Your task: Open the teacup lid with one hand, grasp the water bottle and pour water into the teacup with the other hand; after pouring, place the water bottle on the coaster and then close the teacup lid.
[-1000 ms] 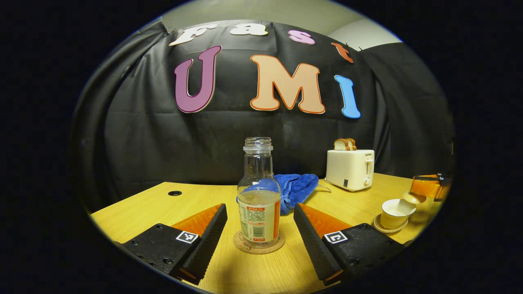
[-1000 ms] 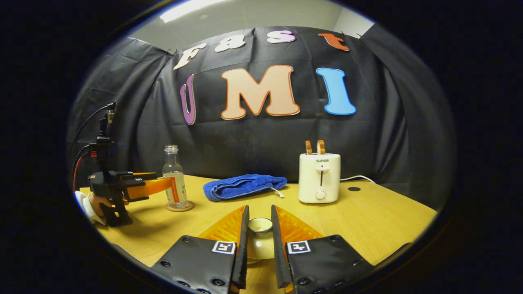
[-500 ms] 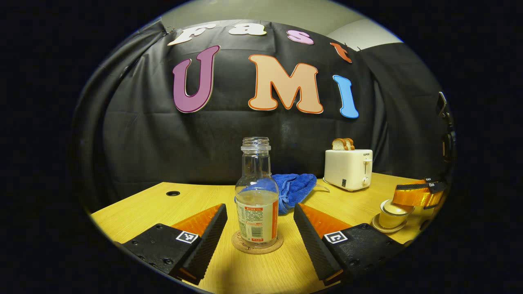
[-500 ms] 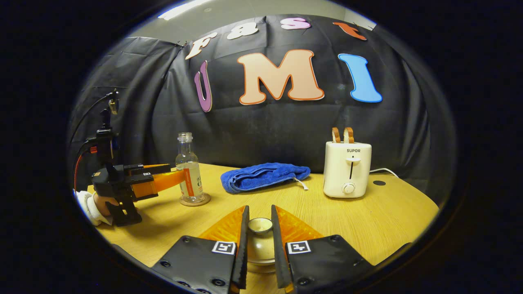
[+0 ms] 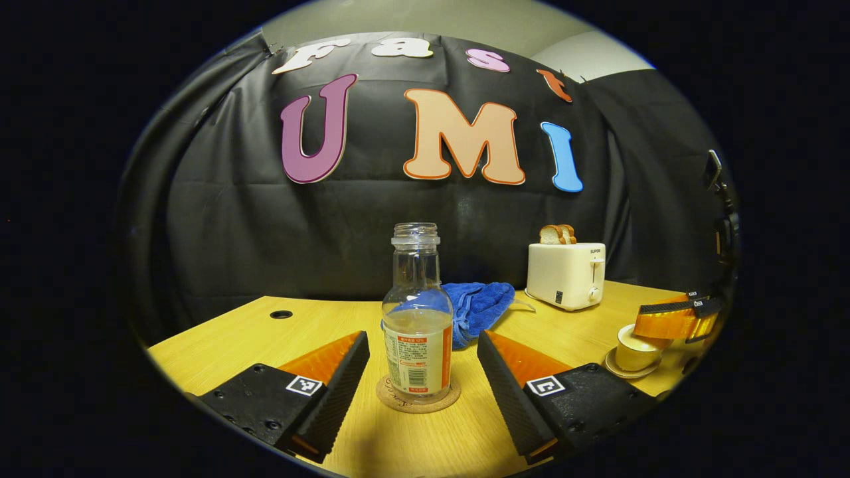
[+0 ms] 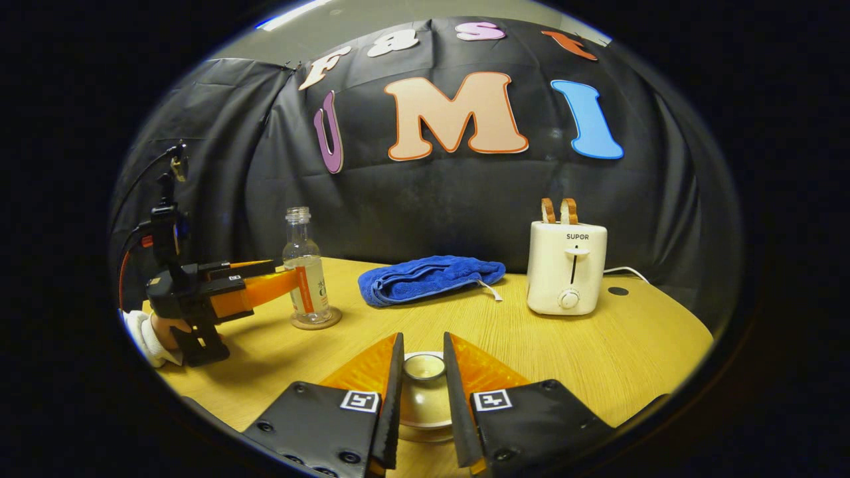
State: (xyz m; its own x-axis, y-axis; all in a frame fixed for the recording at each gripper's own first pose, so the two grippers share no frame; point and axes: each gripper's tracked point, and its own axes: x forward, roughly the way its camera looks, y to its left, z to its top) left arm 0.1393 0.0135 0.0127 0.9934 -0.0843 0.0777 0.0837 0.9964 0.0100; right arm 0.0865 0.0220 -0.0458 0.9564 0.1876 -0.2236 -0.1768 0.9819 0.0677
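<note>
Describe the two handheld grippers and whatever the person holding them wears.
Each gripper has two wedge-shaped fingers with ribbed inner faces, each on a dark plate with screws and a square black-and-white marker: the left gripper, the right gripper. In the right gripper view the left one has a dark boxy body, an upright mast, and black and red cables. The hand holding it shows a white cuff.

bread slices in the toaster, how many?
2, standing side by side in the slots on top of the white toaster at the back right of the wooden table: brown bread slices and.
</note>
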